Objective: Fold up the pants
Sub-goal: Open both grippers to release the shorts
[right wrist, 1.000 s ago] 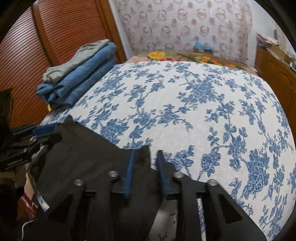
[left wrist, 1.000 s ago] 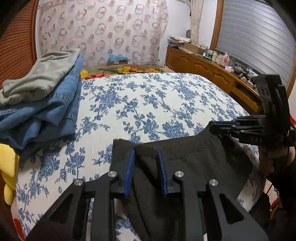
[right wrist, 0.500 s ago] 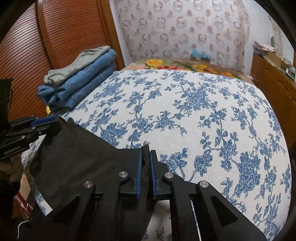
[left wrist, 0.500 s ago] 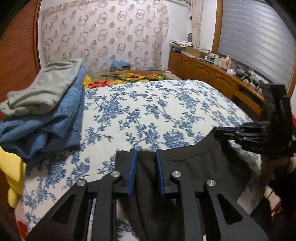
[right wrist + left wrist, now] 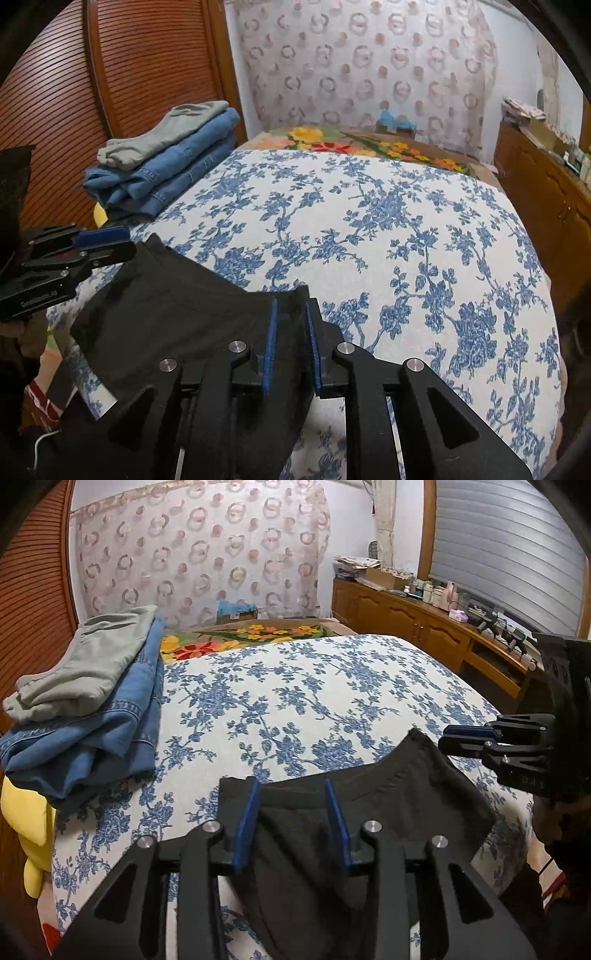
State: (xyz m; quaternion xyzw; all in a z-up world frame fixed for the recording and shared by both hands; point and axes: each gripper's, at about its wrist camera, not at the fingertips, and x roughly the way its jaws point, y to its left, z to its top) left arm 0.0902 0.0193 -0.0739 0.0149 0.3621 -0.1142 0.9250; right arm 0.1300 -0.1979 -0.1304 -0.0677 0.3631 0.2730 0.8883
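Black pants (image 5: 391,805) lie with the waistband on the near edge of the bed and the rest hanging off toward me; they also show in the right wrist view (image 5: 173,306). My left gripper (image 5: 293,805) is open, its blue pads astride the left waistband corner. My right gripper (image 5: 291,321) is open a little, its pads close on either side of the right waistband corner. Each gripper shows in the other's view: the right one (image 5: 469,738) and the left one (image 5: 103,240).
A bed with a blue-flowered white cover (image 5: 295,701) fills the middle. A stack of folded jeans with grey pants on top (image 5: 85,701) sits at its left; it shows too in the right wrist view (image 5: 166,162). A yellow cushion (image 5: 33,830) lies below it. A wooden cabinet (image 5: 424,627) runs along the right.
My left gripper has opened wide after being nearly shut on the waistband. My right gripper has opened slightly. Both grippers and the pants have moved a little further over the bed.
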